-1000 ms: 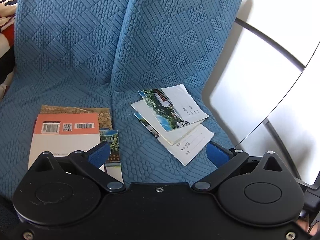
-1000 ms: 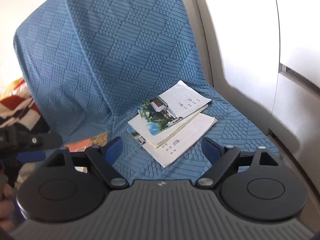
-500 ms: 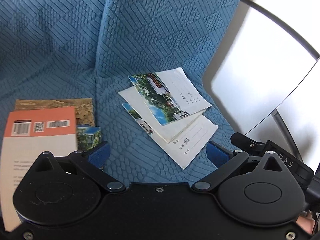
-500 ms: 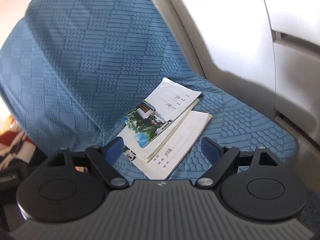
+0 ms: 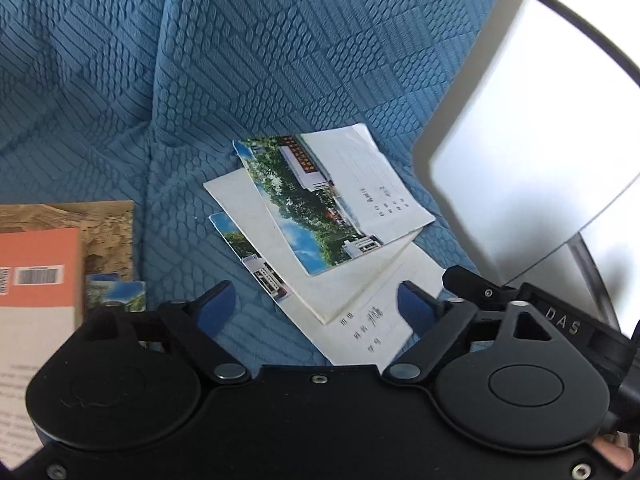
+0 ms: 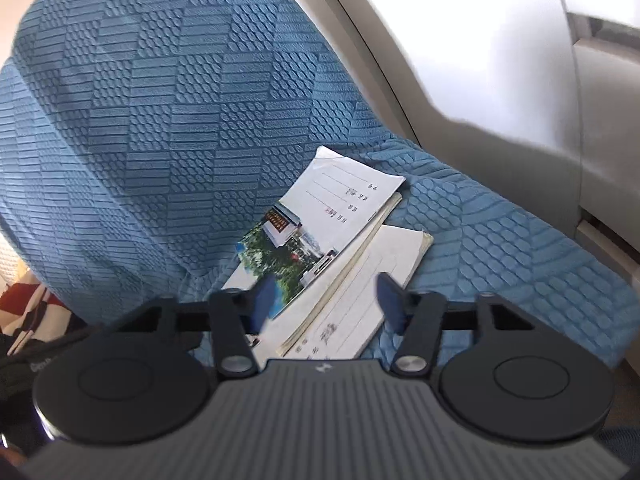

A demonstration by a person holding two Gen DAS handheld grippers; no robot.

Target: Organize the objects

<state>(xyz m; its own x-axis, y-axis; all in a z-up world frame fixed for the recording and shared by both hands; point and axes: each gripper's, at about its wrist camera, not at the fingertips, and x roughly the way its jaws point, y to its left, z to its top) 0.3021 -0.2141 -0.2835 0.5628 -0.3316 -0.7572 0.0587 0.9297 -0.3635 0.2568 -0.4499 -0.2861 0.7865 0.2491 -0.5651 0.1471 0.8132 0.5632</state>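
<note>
From the left wrist, the left gripper (image 5: pixel 316 308) is seen spread, its jaws just narrowed, nothing pinched; the notebooks (image 5: pixel 320 216) lie fanned on the blue seat cover (image 5: pixel 280 60), an orange book (image 5: pixel 36 264) well apart. From the right wrist, the right gripper (image 6: pixel 324 300) is seen half spread over the notebooks (image 6: pixel 332 232), jaws just closing, nothing pressed.

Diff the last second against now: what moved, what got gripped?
Both grippers came down toward the notebooks on the blue seat; the stack looms larger in both views. The left gripper and right gripper have just been closing their jaws, right more, but the pads touch nothing yet and nothing is held. The right gripper also rolled. The notebooks and the orange book lie as before.
</note>
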